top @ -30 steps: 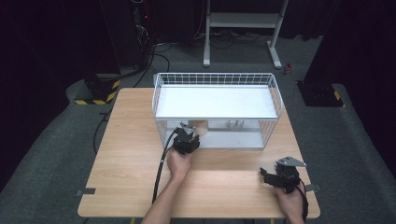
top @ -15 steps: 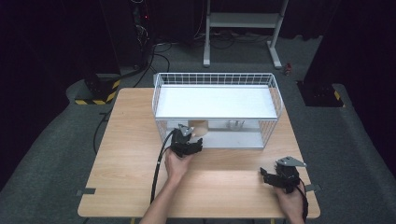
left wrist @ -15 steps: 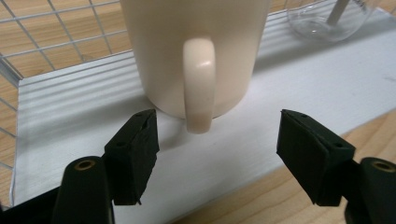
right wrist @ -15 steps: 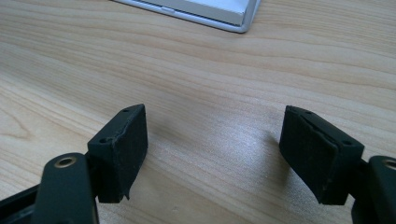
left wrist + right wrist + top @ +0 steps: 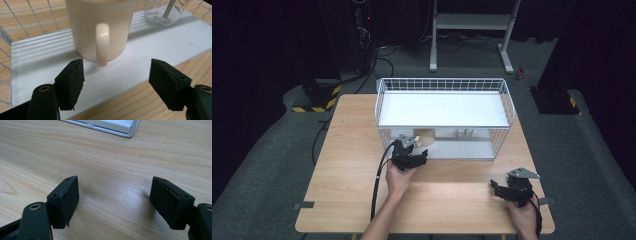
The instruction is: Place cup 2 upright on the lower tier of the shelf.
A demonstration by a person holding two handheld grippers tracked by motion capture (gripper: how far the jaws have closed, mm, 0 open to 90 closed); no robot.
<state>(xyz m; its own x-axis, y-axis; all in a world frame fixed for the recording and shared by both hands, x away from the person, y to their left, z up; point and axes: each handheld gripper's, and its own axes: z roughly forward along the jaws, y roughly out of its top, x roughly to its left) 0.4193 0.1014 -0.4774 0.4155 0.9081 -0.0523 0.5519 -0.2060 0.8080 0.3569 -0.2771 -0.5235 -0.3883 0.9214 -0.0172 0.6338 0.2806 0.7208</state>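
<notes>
Two grippers are at the near side of one wooden worktop (image 5: 352,165). The right gripper (image 5: 512,189) sits low over the near right corner, well apart from everything else; in the right gripper view its jaws stand wide apart over bare wood with nothing between them.

Farther in, the left gripper (image 5: 411,159) is just in front of the open face of the wire rack (image 5: 507,107). Its jaws have just been opening and now stand apart; in the left gripper view they flank an empty gap, with the handle of the mug (image 5: 100,27) a little beyond them, untouched.

One cream mug stands upright on the rack's lower white shelf (image 5: 155,50), near the shelf's left end, its single handle turned toward the left gripper. From the high view it shows as a pale shape (image 5: 426,136) under the upper shelf.

Behind and to the side of the mug, on the same lower shelf, stands one clear glass (image 5: 165,12) with a white stick leaning inside it, apart from the mug.

The rack has two white shelves, one above the other, and sits at the far half of the worktop.
</notes>
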